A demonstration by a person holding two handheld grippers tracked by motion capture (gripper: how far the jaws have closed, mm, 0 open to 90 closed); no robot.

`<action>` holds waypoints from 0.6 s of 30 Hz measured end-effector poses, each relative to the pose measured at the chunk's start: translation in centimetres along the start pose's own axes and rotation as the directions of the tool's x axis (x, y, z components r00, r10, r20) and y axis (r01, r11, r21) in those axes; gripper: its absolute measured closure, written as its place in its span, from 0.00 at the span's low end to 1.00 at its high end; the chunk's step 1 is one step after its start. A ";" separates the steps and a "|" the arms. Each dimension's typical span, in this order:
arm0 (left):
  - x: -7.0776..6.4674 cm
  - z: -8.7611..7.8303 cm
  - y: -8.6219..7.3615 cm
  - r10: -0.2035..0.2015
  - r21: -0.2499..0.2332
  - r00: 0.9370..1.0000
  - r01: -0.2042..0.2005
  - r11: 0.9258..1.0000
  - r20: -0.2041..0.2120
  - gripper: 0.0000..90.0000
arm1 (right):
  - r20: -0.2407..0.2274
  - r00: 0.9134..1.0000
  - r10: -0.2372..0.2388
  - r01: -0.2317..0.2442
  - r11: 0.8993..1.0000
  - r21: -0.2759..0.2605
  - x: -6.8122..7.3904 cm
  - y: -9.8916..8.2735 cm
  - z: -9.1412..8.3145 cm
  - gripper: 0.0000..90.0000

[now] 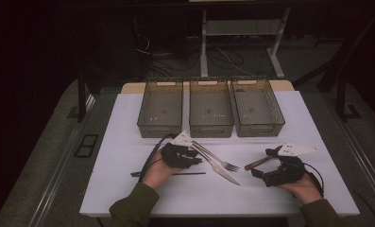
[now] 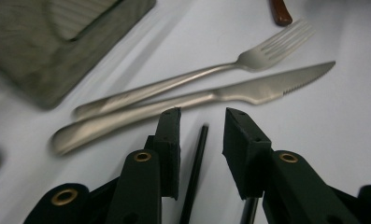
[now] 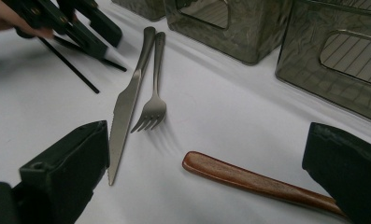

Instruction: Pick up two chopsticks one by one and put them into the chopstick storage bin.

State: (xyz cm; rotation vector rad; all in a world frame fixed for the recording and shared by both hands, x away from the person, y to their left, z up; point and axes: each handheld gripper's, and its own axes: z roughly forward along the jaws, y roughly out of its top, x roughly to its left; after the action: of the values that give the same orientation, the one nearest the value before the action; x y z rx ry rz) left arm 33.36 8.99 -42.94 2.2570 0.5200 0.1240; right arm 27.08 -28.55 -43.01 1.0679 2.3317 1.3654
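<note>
Left hand-held gripper [image 1: 194, 158] sits just left of the knife [image 1: 219, 168], low over the white bench [image 1: 128, 142]. Its jaws stand a little apart, nothing pinched. In the left gripper view a black chopstick [image 2: 196, 172] lies on the bench in the gap between the pads, running lengthwise along the jaw direction, and neither pad presses on it. Same chopstick in the high view [image 1: 175, 173], long axis roughly left-right, passing under the left hand toward the knife blade.

Knife and fork [image 1: 216, 157] lie side by side, touching or nearly so, handles toward the middle bin [image 1: 211, 130], tips pointing away from it toward the right hand. From the left gripper's pads both handles lie just beyond, crosswise to the jaws.

Right hand-held gripper [image 1: 258, 166] is right of the knife, jaws wide apart, holding nothing. A wooden-handled piece [image 3: 248, 179] lies on the bench between its pads, with no contact visible; long axis slants across the gap, and its working end is hidden.

Judgement: the left gripper is nearer the chopstick and already aligned with it; a grasp there needs the jaws turned crosswise or simply closed on the shaft. The right gripper is nearer the wooden handle.

Three bins stand in a row beyond the knife.
</note>
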 end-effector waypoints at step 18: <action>2.3 -7.9 -8.2 -0.073 -0.033 0.997 0.072 0.997 -0.031 0.79 | 0.003 1.000 -0.008 0.008 1.000 0.006 0.1 0.0 0.2 0.00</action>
State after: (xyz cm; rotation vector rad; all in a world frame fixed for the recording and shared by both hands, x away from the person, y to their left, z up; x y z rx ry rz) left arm 30.79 20.30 -43.82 2.2056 0.6122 0.1313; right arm 27.12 -28.40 -43.12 1.0600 2.3364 1.3540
